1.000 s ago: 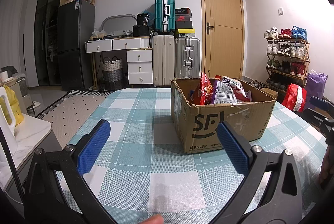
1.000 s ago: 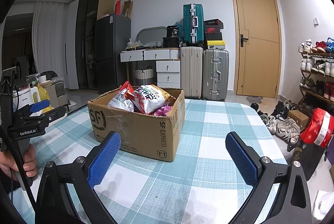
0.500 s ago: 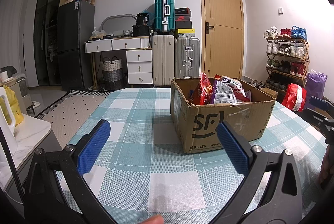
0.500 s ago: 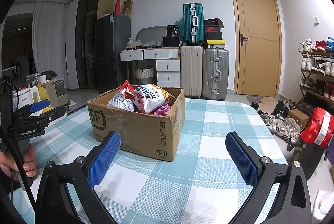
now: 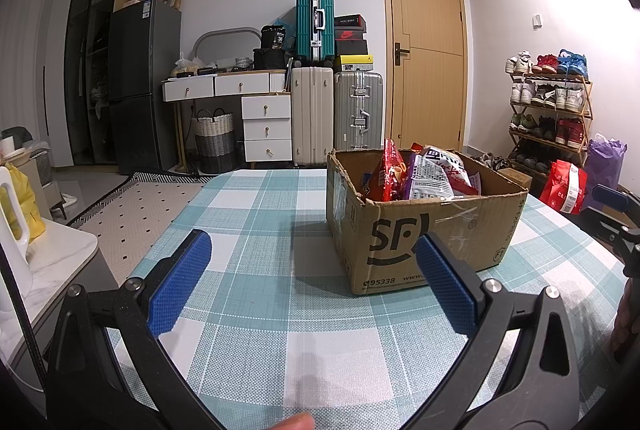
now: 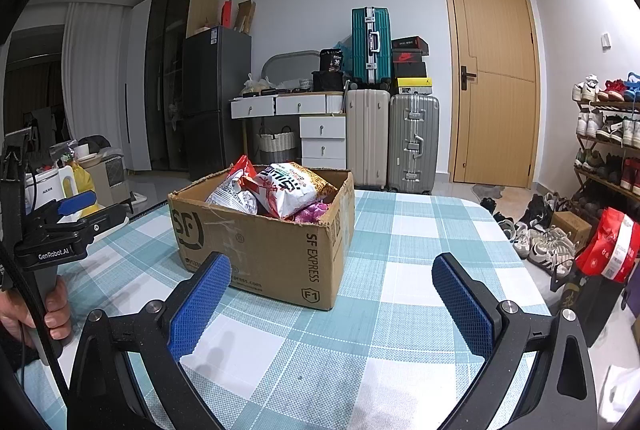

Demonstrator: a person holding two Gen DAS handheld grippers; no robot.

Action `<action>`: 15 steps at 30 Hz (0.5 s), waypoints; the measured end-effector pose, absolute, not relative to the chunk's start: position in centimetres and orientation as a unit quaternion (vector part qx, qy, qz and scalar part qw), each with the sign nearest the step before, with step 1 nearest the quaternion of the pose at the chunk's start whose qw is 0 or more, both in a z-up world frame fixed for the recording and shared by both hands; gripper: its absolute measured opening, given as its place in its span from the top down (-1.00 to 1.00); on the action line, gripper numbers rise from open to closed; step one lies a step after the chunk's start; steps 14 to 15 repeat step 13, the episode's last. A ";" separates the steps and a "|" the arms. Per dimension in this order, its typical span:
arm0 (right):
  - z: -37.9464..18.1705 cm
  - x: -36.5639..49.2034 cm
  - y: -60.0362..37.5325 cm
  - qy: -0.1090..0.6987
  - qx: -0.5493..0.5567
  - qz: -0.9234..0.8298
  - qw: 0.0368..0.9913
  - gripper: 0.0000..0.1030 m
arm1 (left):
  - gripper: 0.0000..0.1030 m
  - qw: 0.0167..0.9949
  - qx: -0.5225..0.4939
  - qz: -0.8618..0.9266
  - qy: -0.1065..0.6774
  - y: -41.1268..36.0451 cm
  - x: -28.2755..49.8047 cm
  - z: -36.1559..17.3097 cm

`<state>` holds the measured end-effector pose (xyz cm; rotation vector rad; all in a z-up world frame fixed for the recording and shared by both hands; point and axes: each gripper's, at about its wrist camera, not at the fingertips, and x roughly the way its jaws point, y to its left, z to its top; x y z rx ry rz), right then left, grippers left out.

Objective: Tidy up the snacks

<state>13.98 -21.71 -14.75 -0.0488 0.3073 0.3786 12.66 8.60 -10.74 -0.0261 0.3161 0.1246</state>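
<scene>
An open cardboard box (image 5: 424,230) printed "SF", "95338" and, on its side, "SF EXPRESS" (image 6: 312,258) stands on the teal-checked table (image 5: 256,294), holding a red snack bag (image 5: 392,171) and a white-and-red snack bag (image 6: 286,189). Near the box, the left gripper (image 5: 312,286) and right gripper (image 6: 330,304) hover with jaws spread wide and empty. The left gripper's body reads "GenRobot.AI".

I'm in a lived-in home, at a table (image 5: 256,213) under a teal-checked cloth. Straight ahead of my left claw (image 5: 312,286), suitcases (image 5: 314,117) are stacked by a wooden door (image 5: 428,53). To its right a shoe rack (image 5: 548,109) is packed with sneakers; off left, a dark fridge (image 5: 140,85) beside white drawers (image 5: 266,121).
</scene>
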 end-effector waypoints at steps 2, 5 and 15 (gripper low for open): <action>-14.8 14.0 -21.7 0.152 -0.024 0.188 0.970 -0.99 | -0.98 0.986 -0.013 0.060 0.157 8.5 12.7 -10.8; -14.8 14.0 -21.7 0.152 -0.024 0.188 0.970 -0.99 | -0.98 0.986 -0.012 0.059 0.157 8.4 12.7 -10.8; -14.7 14.0 -21.7 0.152 -0.024 0.187 0.970 -0.99 | -0.98 0.986 -0.013 0.057 0.157 8.3 12.8 -10.9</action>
